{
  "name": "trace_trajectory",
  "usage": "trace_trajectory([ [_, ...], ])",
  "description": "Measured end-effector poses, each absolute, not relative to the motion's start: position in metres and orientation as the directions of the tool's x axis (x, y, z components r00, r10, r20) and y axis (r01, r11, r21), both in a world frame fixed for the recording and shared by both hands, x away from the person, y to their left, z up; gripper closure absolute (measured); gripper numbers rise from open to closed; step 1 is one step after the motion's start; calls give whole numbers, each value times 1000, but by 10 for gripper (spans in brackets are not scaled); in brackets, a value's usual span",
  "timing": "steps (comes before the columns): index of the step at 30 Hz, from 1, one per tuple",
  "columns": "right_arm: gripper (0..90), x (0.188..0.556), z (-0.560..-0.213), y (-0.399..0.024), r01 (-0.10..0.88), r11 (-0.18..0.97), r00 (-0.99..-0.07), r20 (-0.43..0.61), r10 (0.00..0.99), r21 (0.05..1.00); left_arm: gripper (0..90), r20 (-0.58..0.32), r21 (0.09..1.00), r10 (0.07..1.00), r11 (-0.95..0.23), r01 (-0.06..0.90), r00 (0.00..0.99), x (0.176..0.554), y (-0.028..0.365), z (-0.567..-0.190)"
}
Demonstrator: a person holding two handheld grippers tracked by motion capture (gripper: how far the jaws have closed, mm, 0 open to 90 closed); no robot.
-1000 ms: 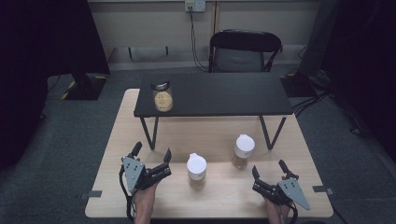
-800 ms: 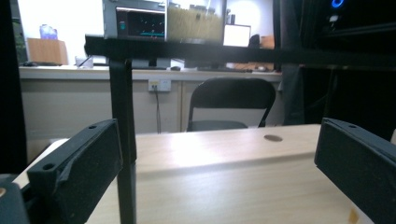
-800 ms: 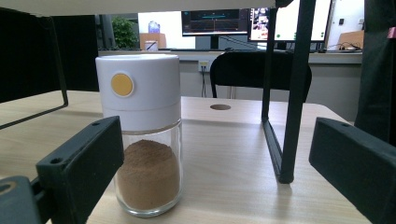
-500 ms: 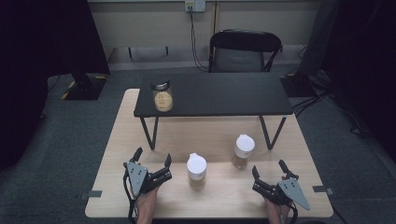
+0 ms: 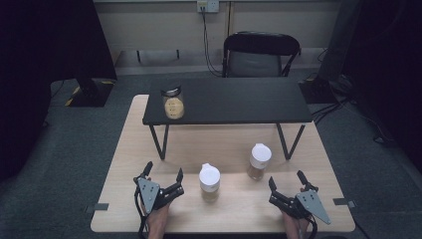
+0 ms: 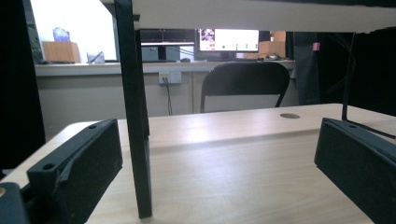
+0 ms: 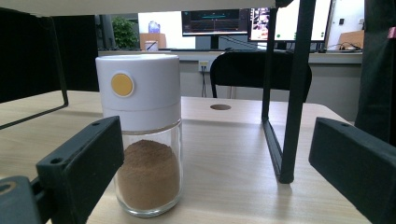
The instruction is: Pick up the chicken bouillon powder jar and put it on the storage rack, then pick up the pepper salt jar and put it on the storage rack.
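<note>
Two white-lidded glass jars of brown powder stand on the wooden table: one near the middle front, the other to its right. A dark-lidded jar stands at the left end of the low black shelf. My left gripper rests open near the front edge, left of the middle jar, and holds nothing. In the left gripper view its open jaws frame a shelf leg. My right gripper is open too. Its view shows the right jar just ahead, left of centre.
The shelf's thin black legs stand on the table ahead of both grippers. A black chair stands behind the table, with cables and a wall socket beyond. Bare wood lies between the jars and the front edge.
My left gripper has slid a little back toward the front edge and slightly right. The right gripper and all jars stay where they were.
</note>
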State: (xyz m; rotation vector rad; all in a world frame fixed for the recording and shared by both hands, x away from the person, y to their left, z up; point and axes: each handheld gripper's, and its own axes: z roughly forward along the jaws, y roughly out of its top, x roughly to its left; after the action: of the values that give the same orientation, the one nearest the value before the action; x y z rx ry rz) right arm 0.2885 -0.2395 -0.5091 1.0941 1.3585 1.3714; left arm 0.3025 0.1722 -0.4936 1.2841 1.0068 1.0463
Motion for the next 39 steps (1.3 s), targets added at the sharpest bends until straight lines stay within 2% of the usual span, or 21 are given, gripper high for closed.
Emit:
trace_trajectory([
  [10, 22, 288, -509, -239, -8, -3, -213, 1, 977, 1000, 8, 14, 1000, 976, -7, -30, 220, 303, 175, -511],
  [39, 11, 289, -508, -241, -7, -18, -203, 16, 979, 1000, 12, -1, 1000, 983, 1, -2, 186, 304, 174, -511],
])
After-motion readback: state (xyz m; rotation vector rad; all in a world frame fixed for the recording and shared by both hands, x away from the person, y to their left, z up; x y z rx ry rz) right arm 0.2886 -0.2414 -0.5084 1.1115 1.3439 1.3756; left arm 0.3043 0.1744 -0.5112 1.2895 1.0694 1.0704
